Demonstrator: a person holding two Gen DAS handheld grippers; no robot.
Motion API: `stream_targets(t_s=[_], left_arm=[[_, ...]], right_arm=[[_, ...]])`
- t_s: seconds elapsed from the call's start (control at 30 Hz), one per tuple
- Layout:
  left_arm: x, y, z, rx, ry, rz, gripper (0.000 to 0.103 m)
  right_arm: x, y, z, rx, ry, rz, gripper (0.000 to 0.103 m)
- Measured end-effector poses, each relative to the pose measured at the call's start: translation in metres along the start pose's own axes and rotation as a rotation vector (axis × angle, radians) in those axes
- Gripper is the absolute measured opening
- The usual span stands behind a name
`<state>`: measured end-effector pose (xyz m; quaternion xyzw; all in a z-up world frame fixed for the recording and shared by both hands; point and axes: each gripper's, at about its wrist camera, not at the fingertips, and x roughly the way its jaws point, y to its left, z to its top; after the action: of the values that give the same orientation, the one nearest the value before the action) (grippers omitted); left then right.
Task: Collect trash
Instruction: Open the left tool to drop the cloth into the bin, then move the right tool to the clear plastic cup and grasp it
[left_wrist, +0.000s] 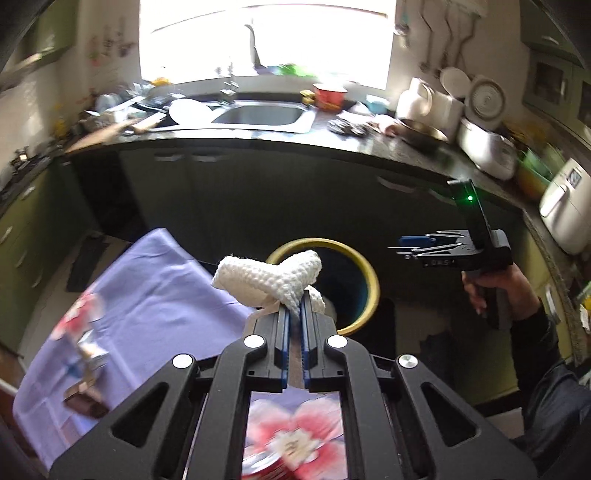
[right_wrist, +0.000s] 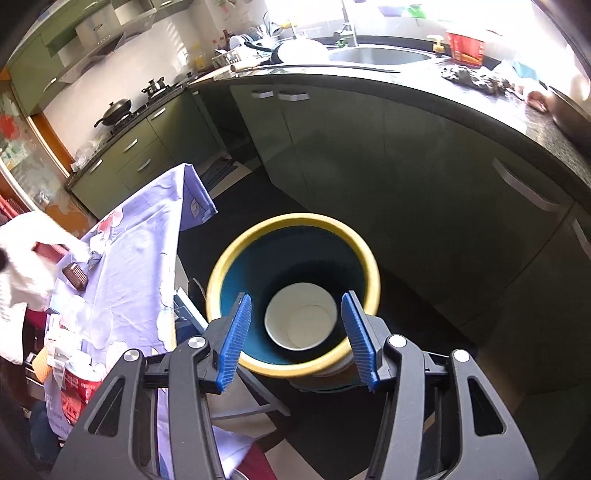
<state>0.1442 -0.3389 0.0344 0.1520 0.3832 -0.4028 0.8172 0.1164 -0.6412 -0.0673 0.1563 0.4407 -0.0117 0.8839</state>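
Note:
My left gripper (left_wrist: 294, 314) is shut on a crumpled white paper towel (left_wrist: 267, 278) and holds it in the air just left of a round bin with a yellow rim (left_wrist: 371, 284). In the right wrist view the bin (right_wrist: 221, 273) has a blue inside and a white paper cup (right_wrist: 301, 321) lies at its bottom. My right gripper (right_wrist: 297, 321) is open and empty, directly above the bin's mouth. It also shows in the left wrist view (left_wrist: 408, 249), to the right of the bin.
A table with a purple flowered cloth (left_wrist: 147, 295) stands left of the bin, with a brown wrapper (right_wrist: 75, 275), clear cups (right_wrist: 99, 325) and a red packet (right_wrist: 79, 384) on it. A dark counter with a sink (left_wrist: 258, 114) and green cabinets (right_wrist: 332, 147) lies behind.

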Motion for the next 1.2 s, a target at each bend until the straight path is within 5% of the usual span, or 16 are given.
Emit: stream_targets(t_s=[0.33, 0.47, 0.57, 0.7, 0.9, 1.2], left_arm=[[0.148, -0.057, 0.038, 0.031, 0.196, -0.045, 0.007], [0.178, -0.058, 0.037, 0.012, 0.224, -0.002, 0.037], [0.181, -0.053, 0.036, 0.009, 0.220, 0.025, 0.038], [0.150, -0.047, 0.040, 0.003, 0.167, 0.027, 0.038], [0.048, -0.014, 0.022, -0.062, 0.004, 0.055, 0.046], [-0.089, 0.058, -0.073, -0.245, -0.150, 0.298, 0.068]], right_arm=[[-0.014, -0.043, -0.019, 0.043, -0.011, 0.011, 0.051], [-0.017, -0.053, -0.023, 0.055, -0.008, 0.008, 0.054], [-0.021, -0.057, -0.028, 0.061, -0.016, 0.004, 0.054], [-0.024, -0.054, -0.031, 0.060, -0.021, 0.016, 0.054], [-0.018, -0.029, -0.032, -0.003, -0.003, 0.056, 0.055], [-0.014, 0.089, -0.032, -0.259, 0.060, 0.216, 0.063]])
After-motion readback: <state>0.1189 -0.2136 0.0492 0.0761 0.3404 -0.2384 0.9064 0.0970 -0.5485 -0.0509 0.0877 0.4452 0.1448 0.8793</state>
